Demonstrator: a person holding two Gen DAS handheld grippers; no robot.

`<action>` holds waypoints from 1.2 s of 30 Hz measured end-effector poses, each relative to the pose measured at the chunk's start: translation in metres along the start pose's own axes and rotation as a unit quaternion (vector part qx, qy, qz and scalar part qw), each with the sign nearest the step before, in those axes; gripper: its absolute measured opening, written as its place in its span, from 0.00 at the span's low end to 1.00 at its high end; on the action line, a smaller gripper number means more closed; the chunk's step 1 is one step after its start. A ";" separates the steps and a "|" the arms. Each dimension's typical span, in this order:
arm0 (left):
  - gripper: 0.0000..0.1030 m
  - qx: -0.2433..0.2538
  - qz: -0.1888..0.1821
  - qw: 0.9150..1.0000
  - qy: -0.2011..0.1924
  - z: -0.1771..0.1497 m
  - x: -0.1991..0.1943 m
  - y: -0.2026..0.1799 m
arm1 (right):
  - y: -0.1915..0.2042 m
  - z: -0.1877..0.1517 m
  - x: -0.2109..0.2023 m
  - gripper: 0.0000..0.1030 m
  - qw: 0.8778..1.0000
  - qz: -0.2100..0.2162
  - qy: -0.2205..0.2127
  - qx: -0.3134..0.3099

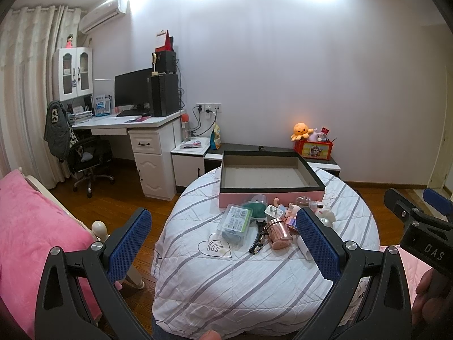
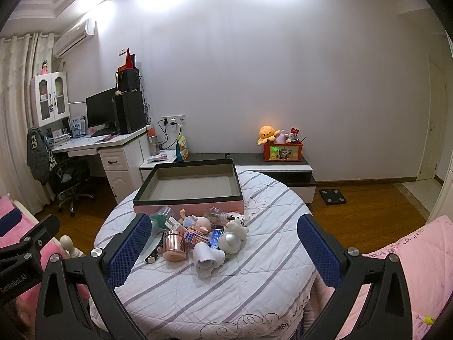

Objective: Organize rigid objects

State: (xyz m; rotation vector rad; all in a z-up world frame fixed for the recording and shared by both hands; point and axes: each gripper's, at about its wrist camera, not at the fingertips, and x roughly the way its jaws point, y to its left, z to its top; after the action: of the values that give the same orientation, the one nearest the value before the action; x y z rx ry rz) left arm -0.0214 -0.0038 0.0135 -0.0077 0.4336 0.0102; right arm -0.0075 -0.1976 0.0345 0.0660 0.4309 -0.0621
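Trinkets (image 2: 198, 235) are piled just in front of the pink box (image 1: 269, 195), which looks empty, so I'd say sorting hasn't started yet. Next move is probably picking one piece, maybe the copper jar (image 2: 174, 245), and dropping it in the box. Left gripper (image 1: 223, 243) and right gripper (image 2: 223, 250) both hang back from the pile, jaws spread wide, holding nothing.

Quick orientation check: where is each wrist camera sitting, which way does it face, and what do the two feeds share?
Left wrist: on the left gripper, facing the quilt-covered table; its open fingers show, plus the right gripper and a hand at the right edge.
Right wrist: on the right gripper, facing the same table; open fingers show, the left gripper at the left edge.
Shared: the empty pink box, the rose-gold canister, the desk behind.
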 end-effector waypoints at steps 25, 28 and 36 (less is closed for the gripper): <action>1.00 -0.001 0.004 0.999 0.034 -0.014 0.035 0.003 | 0.004 -0.021 0.039 1.00 0.999 0.011 0.035 -0.015; 1.00 0.002 0.001 0.999 0.054 -0.022 0.053 0.002 | 0.003 -0.027 0.052 1.00 0.999 0.015 0.048 -0.020; 1.00 0.001 -0.003 0.995 0.104 -0.040 0.103 0.002 | 0.002 -0.045 0.095 1.00 0.994 0.030 0.100 -0.024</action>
State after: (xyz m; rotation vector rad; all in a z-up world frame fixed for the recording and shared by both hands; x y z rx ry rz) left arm 0.0548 -0.0015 -0.0661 -0.0089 0.6429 0.0032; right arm 0.0603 -0.1970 -0.0457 0.0369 0.6293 0.0145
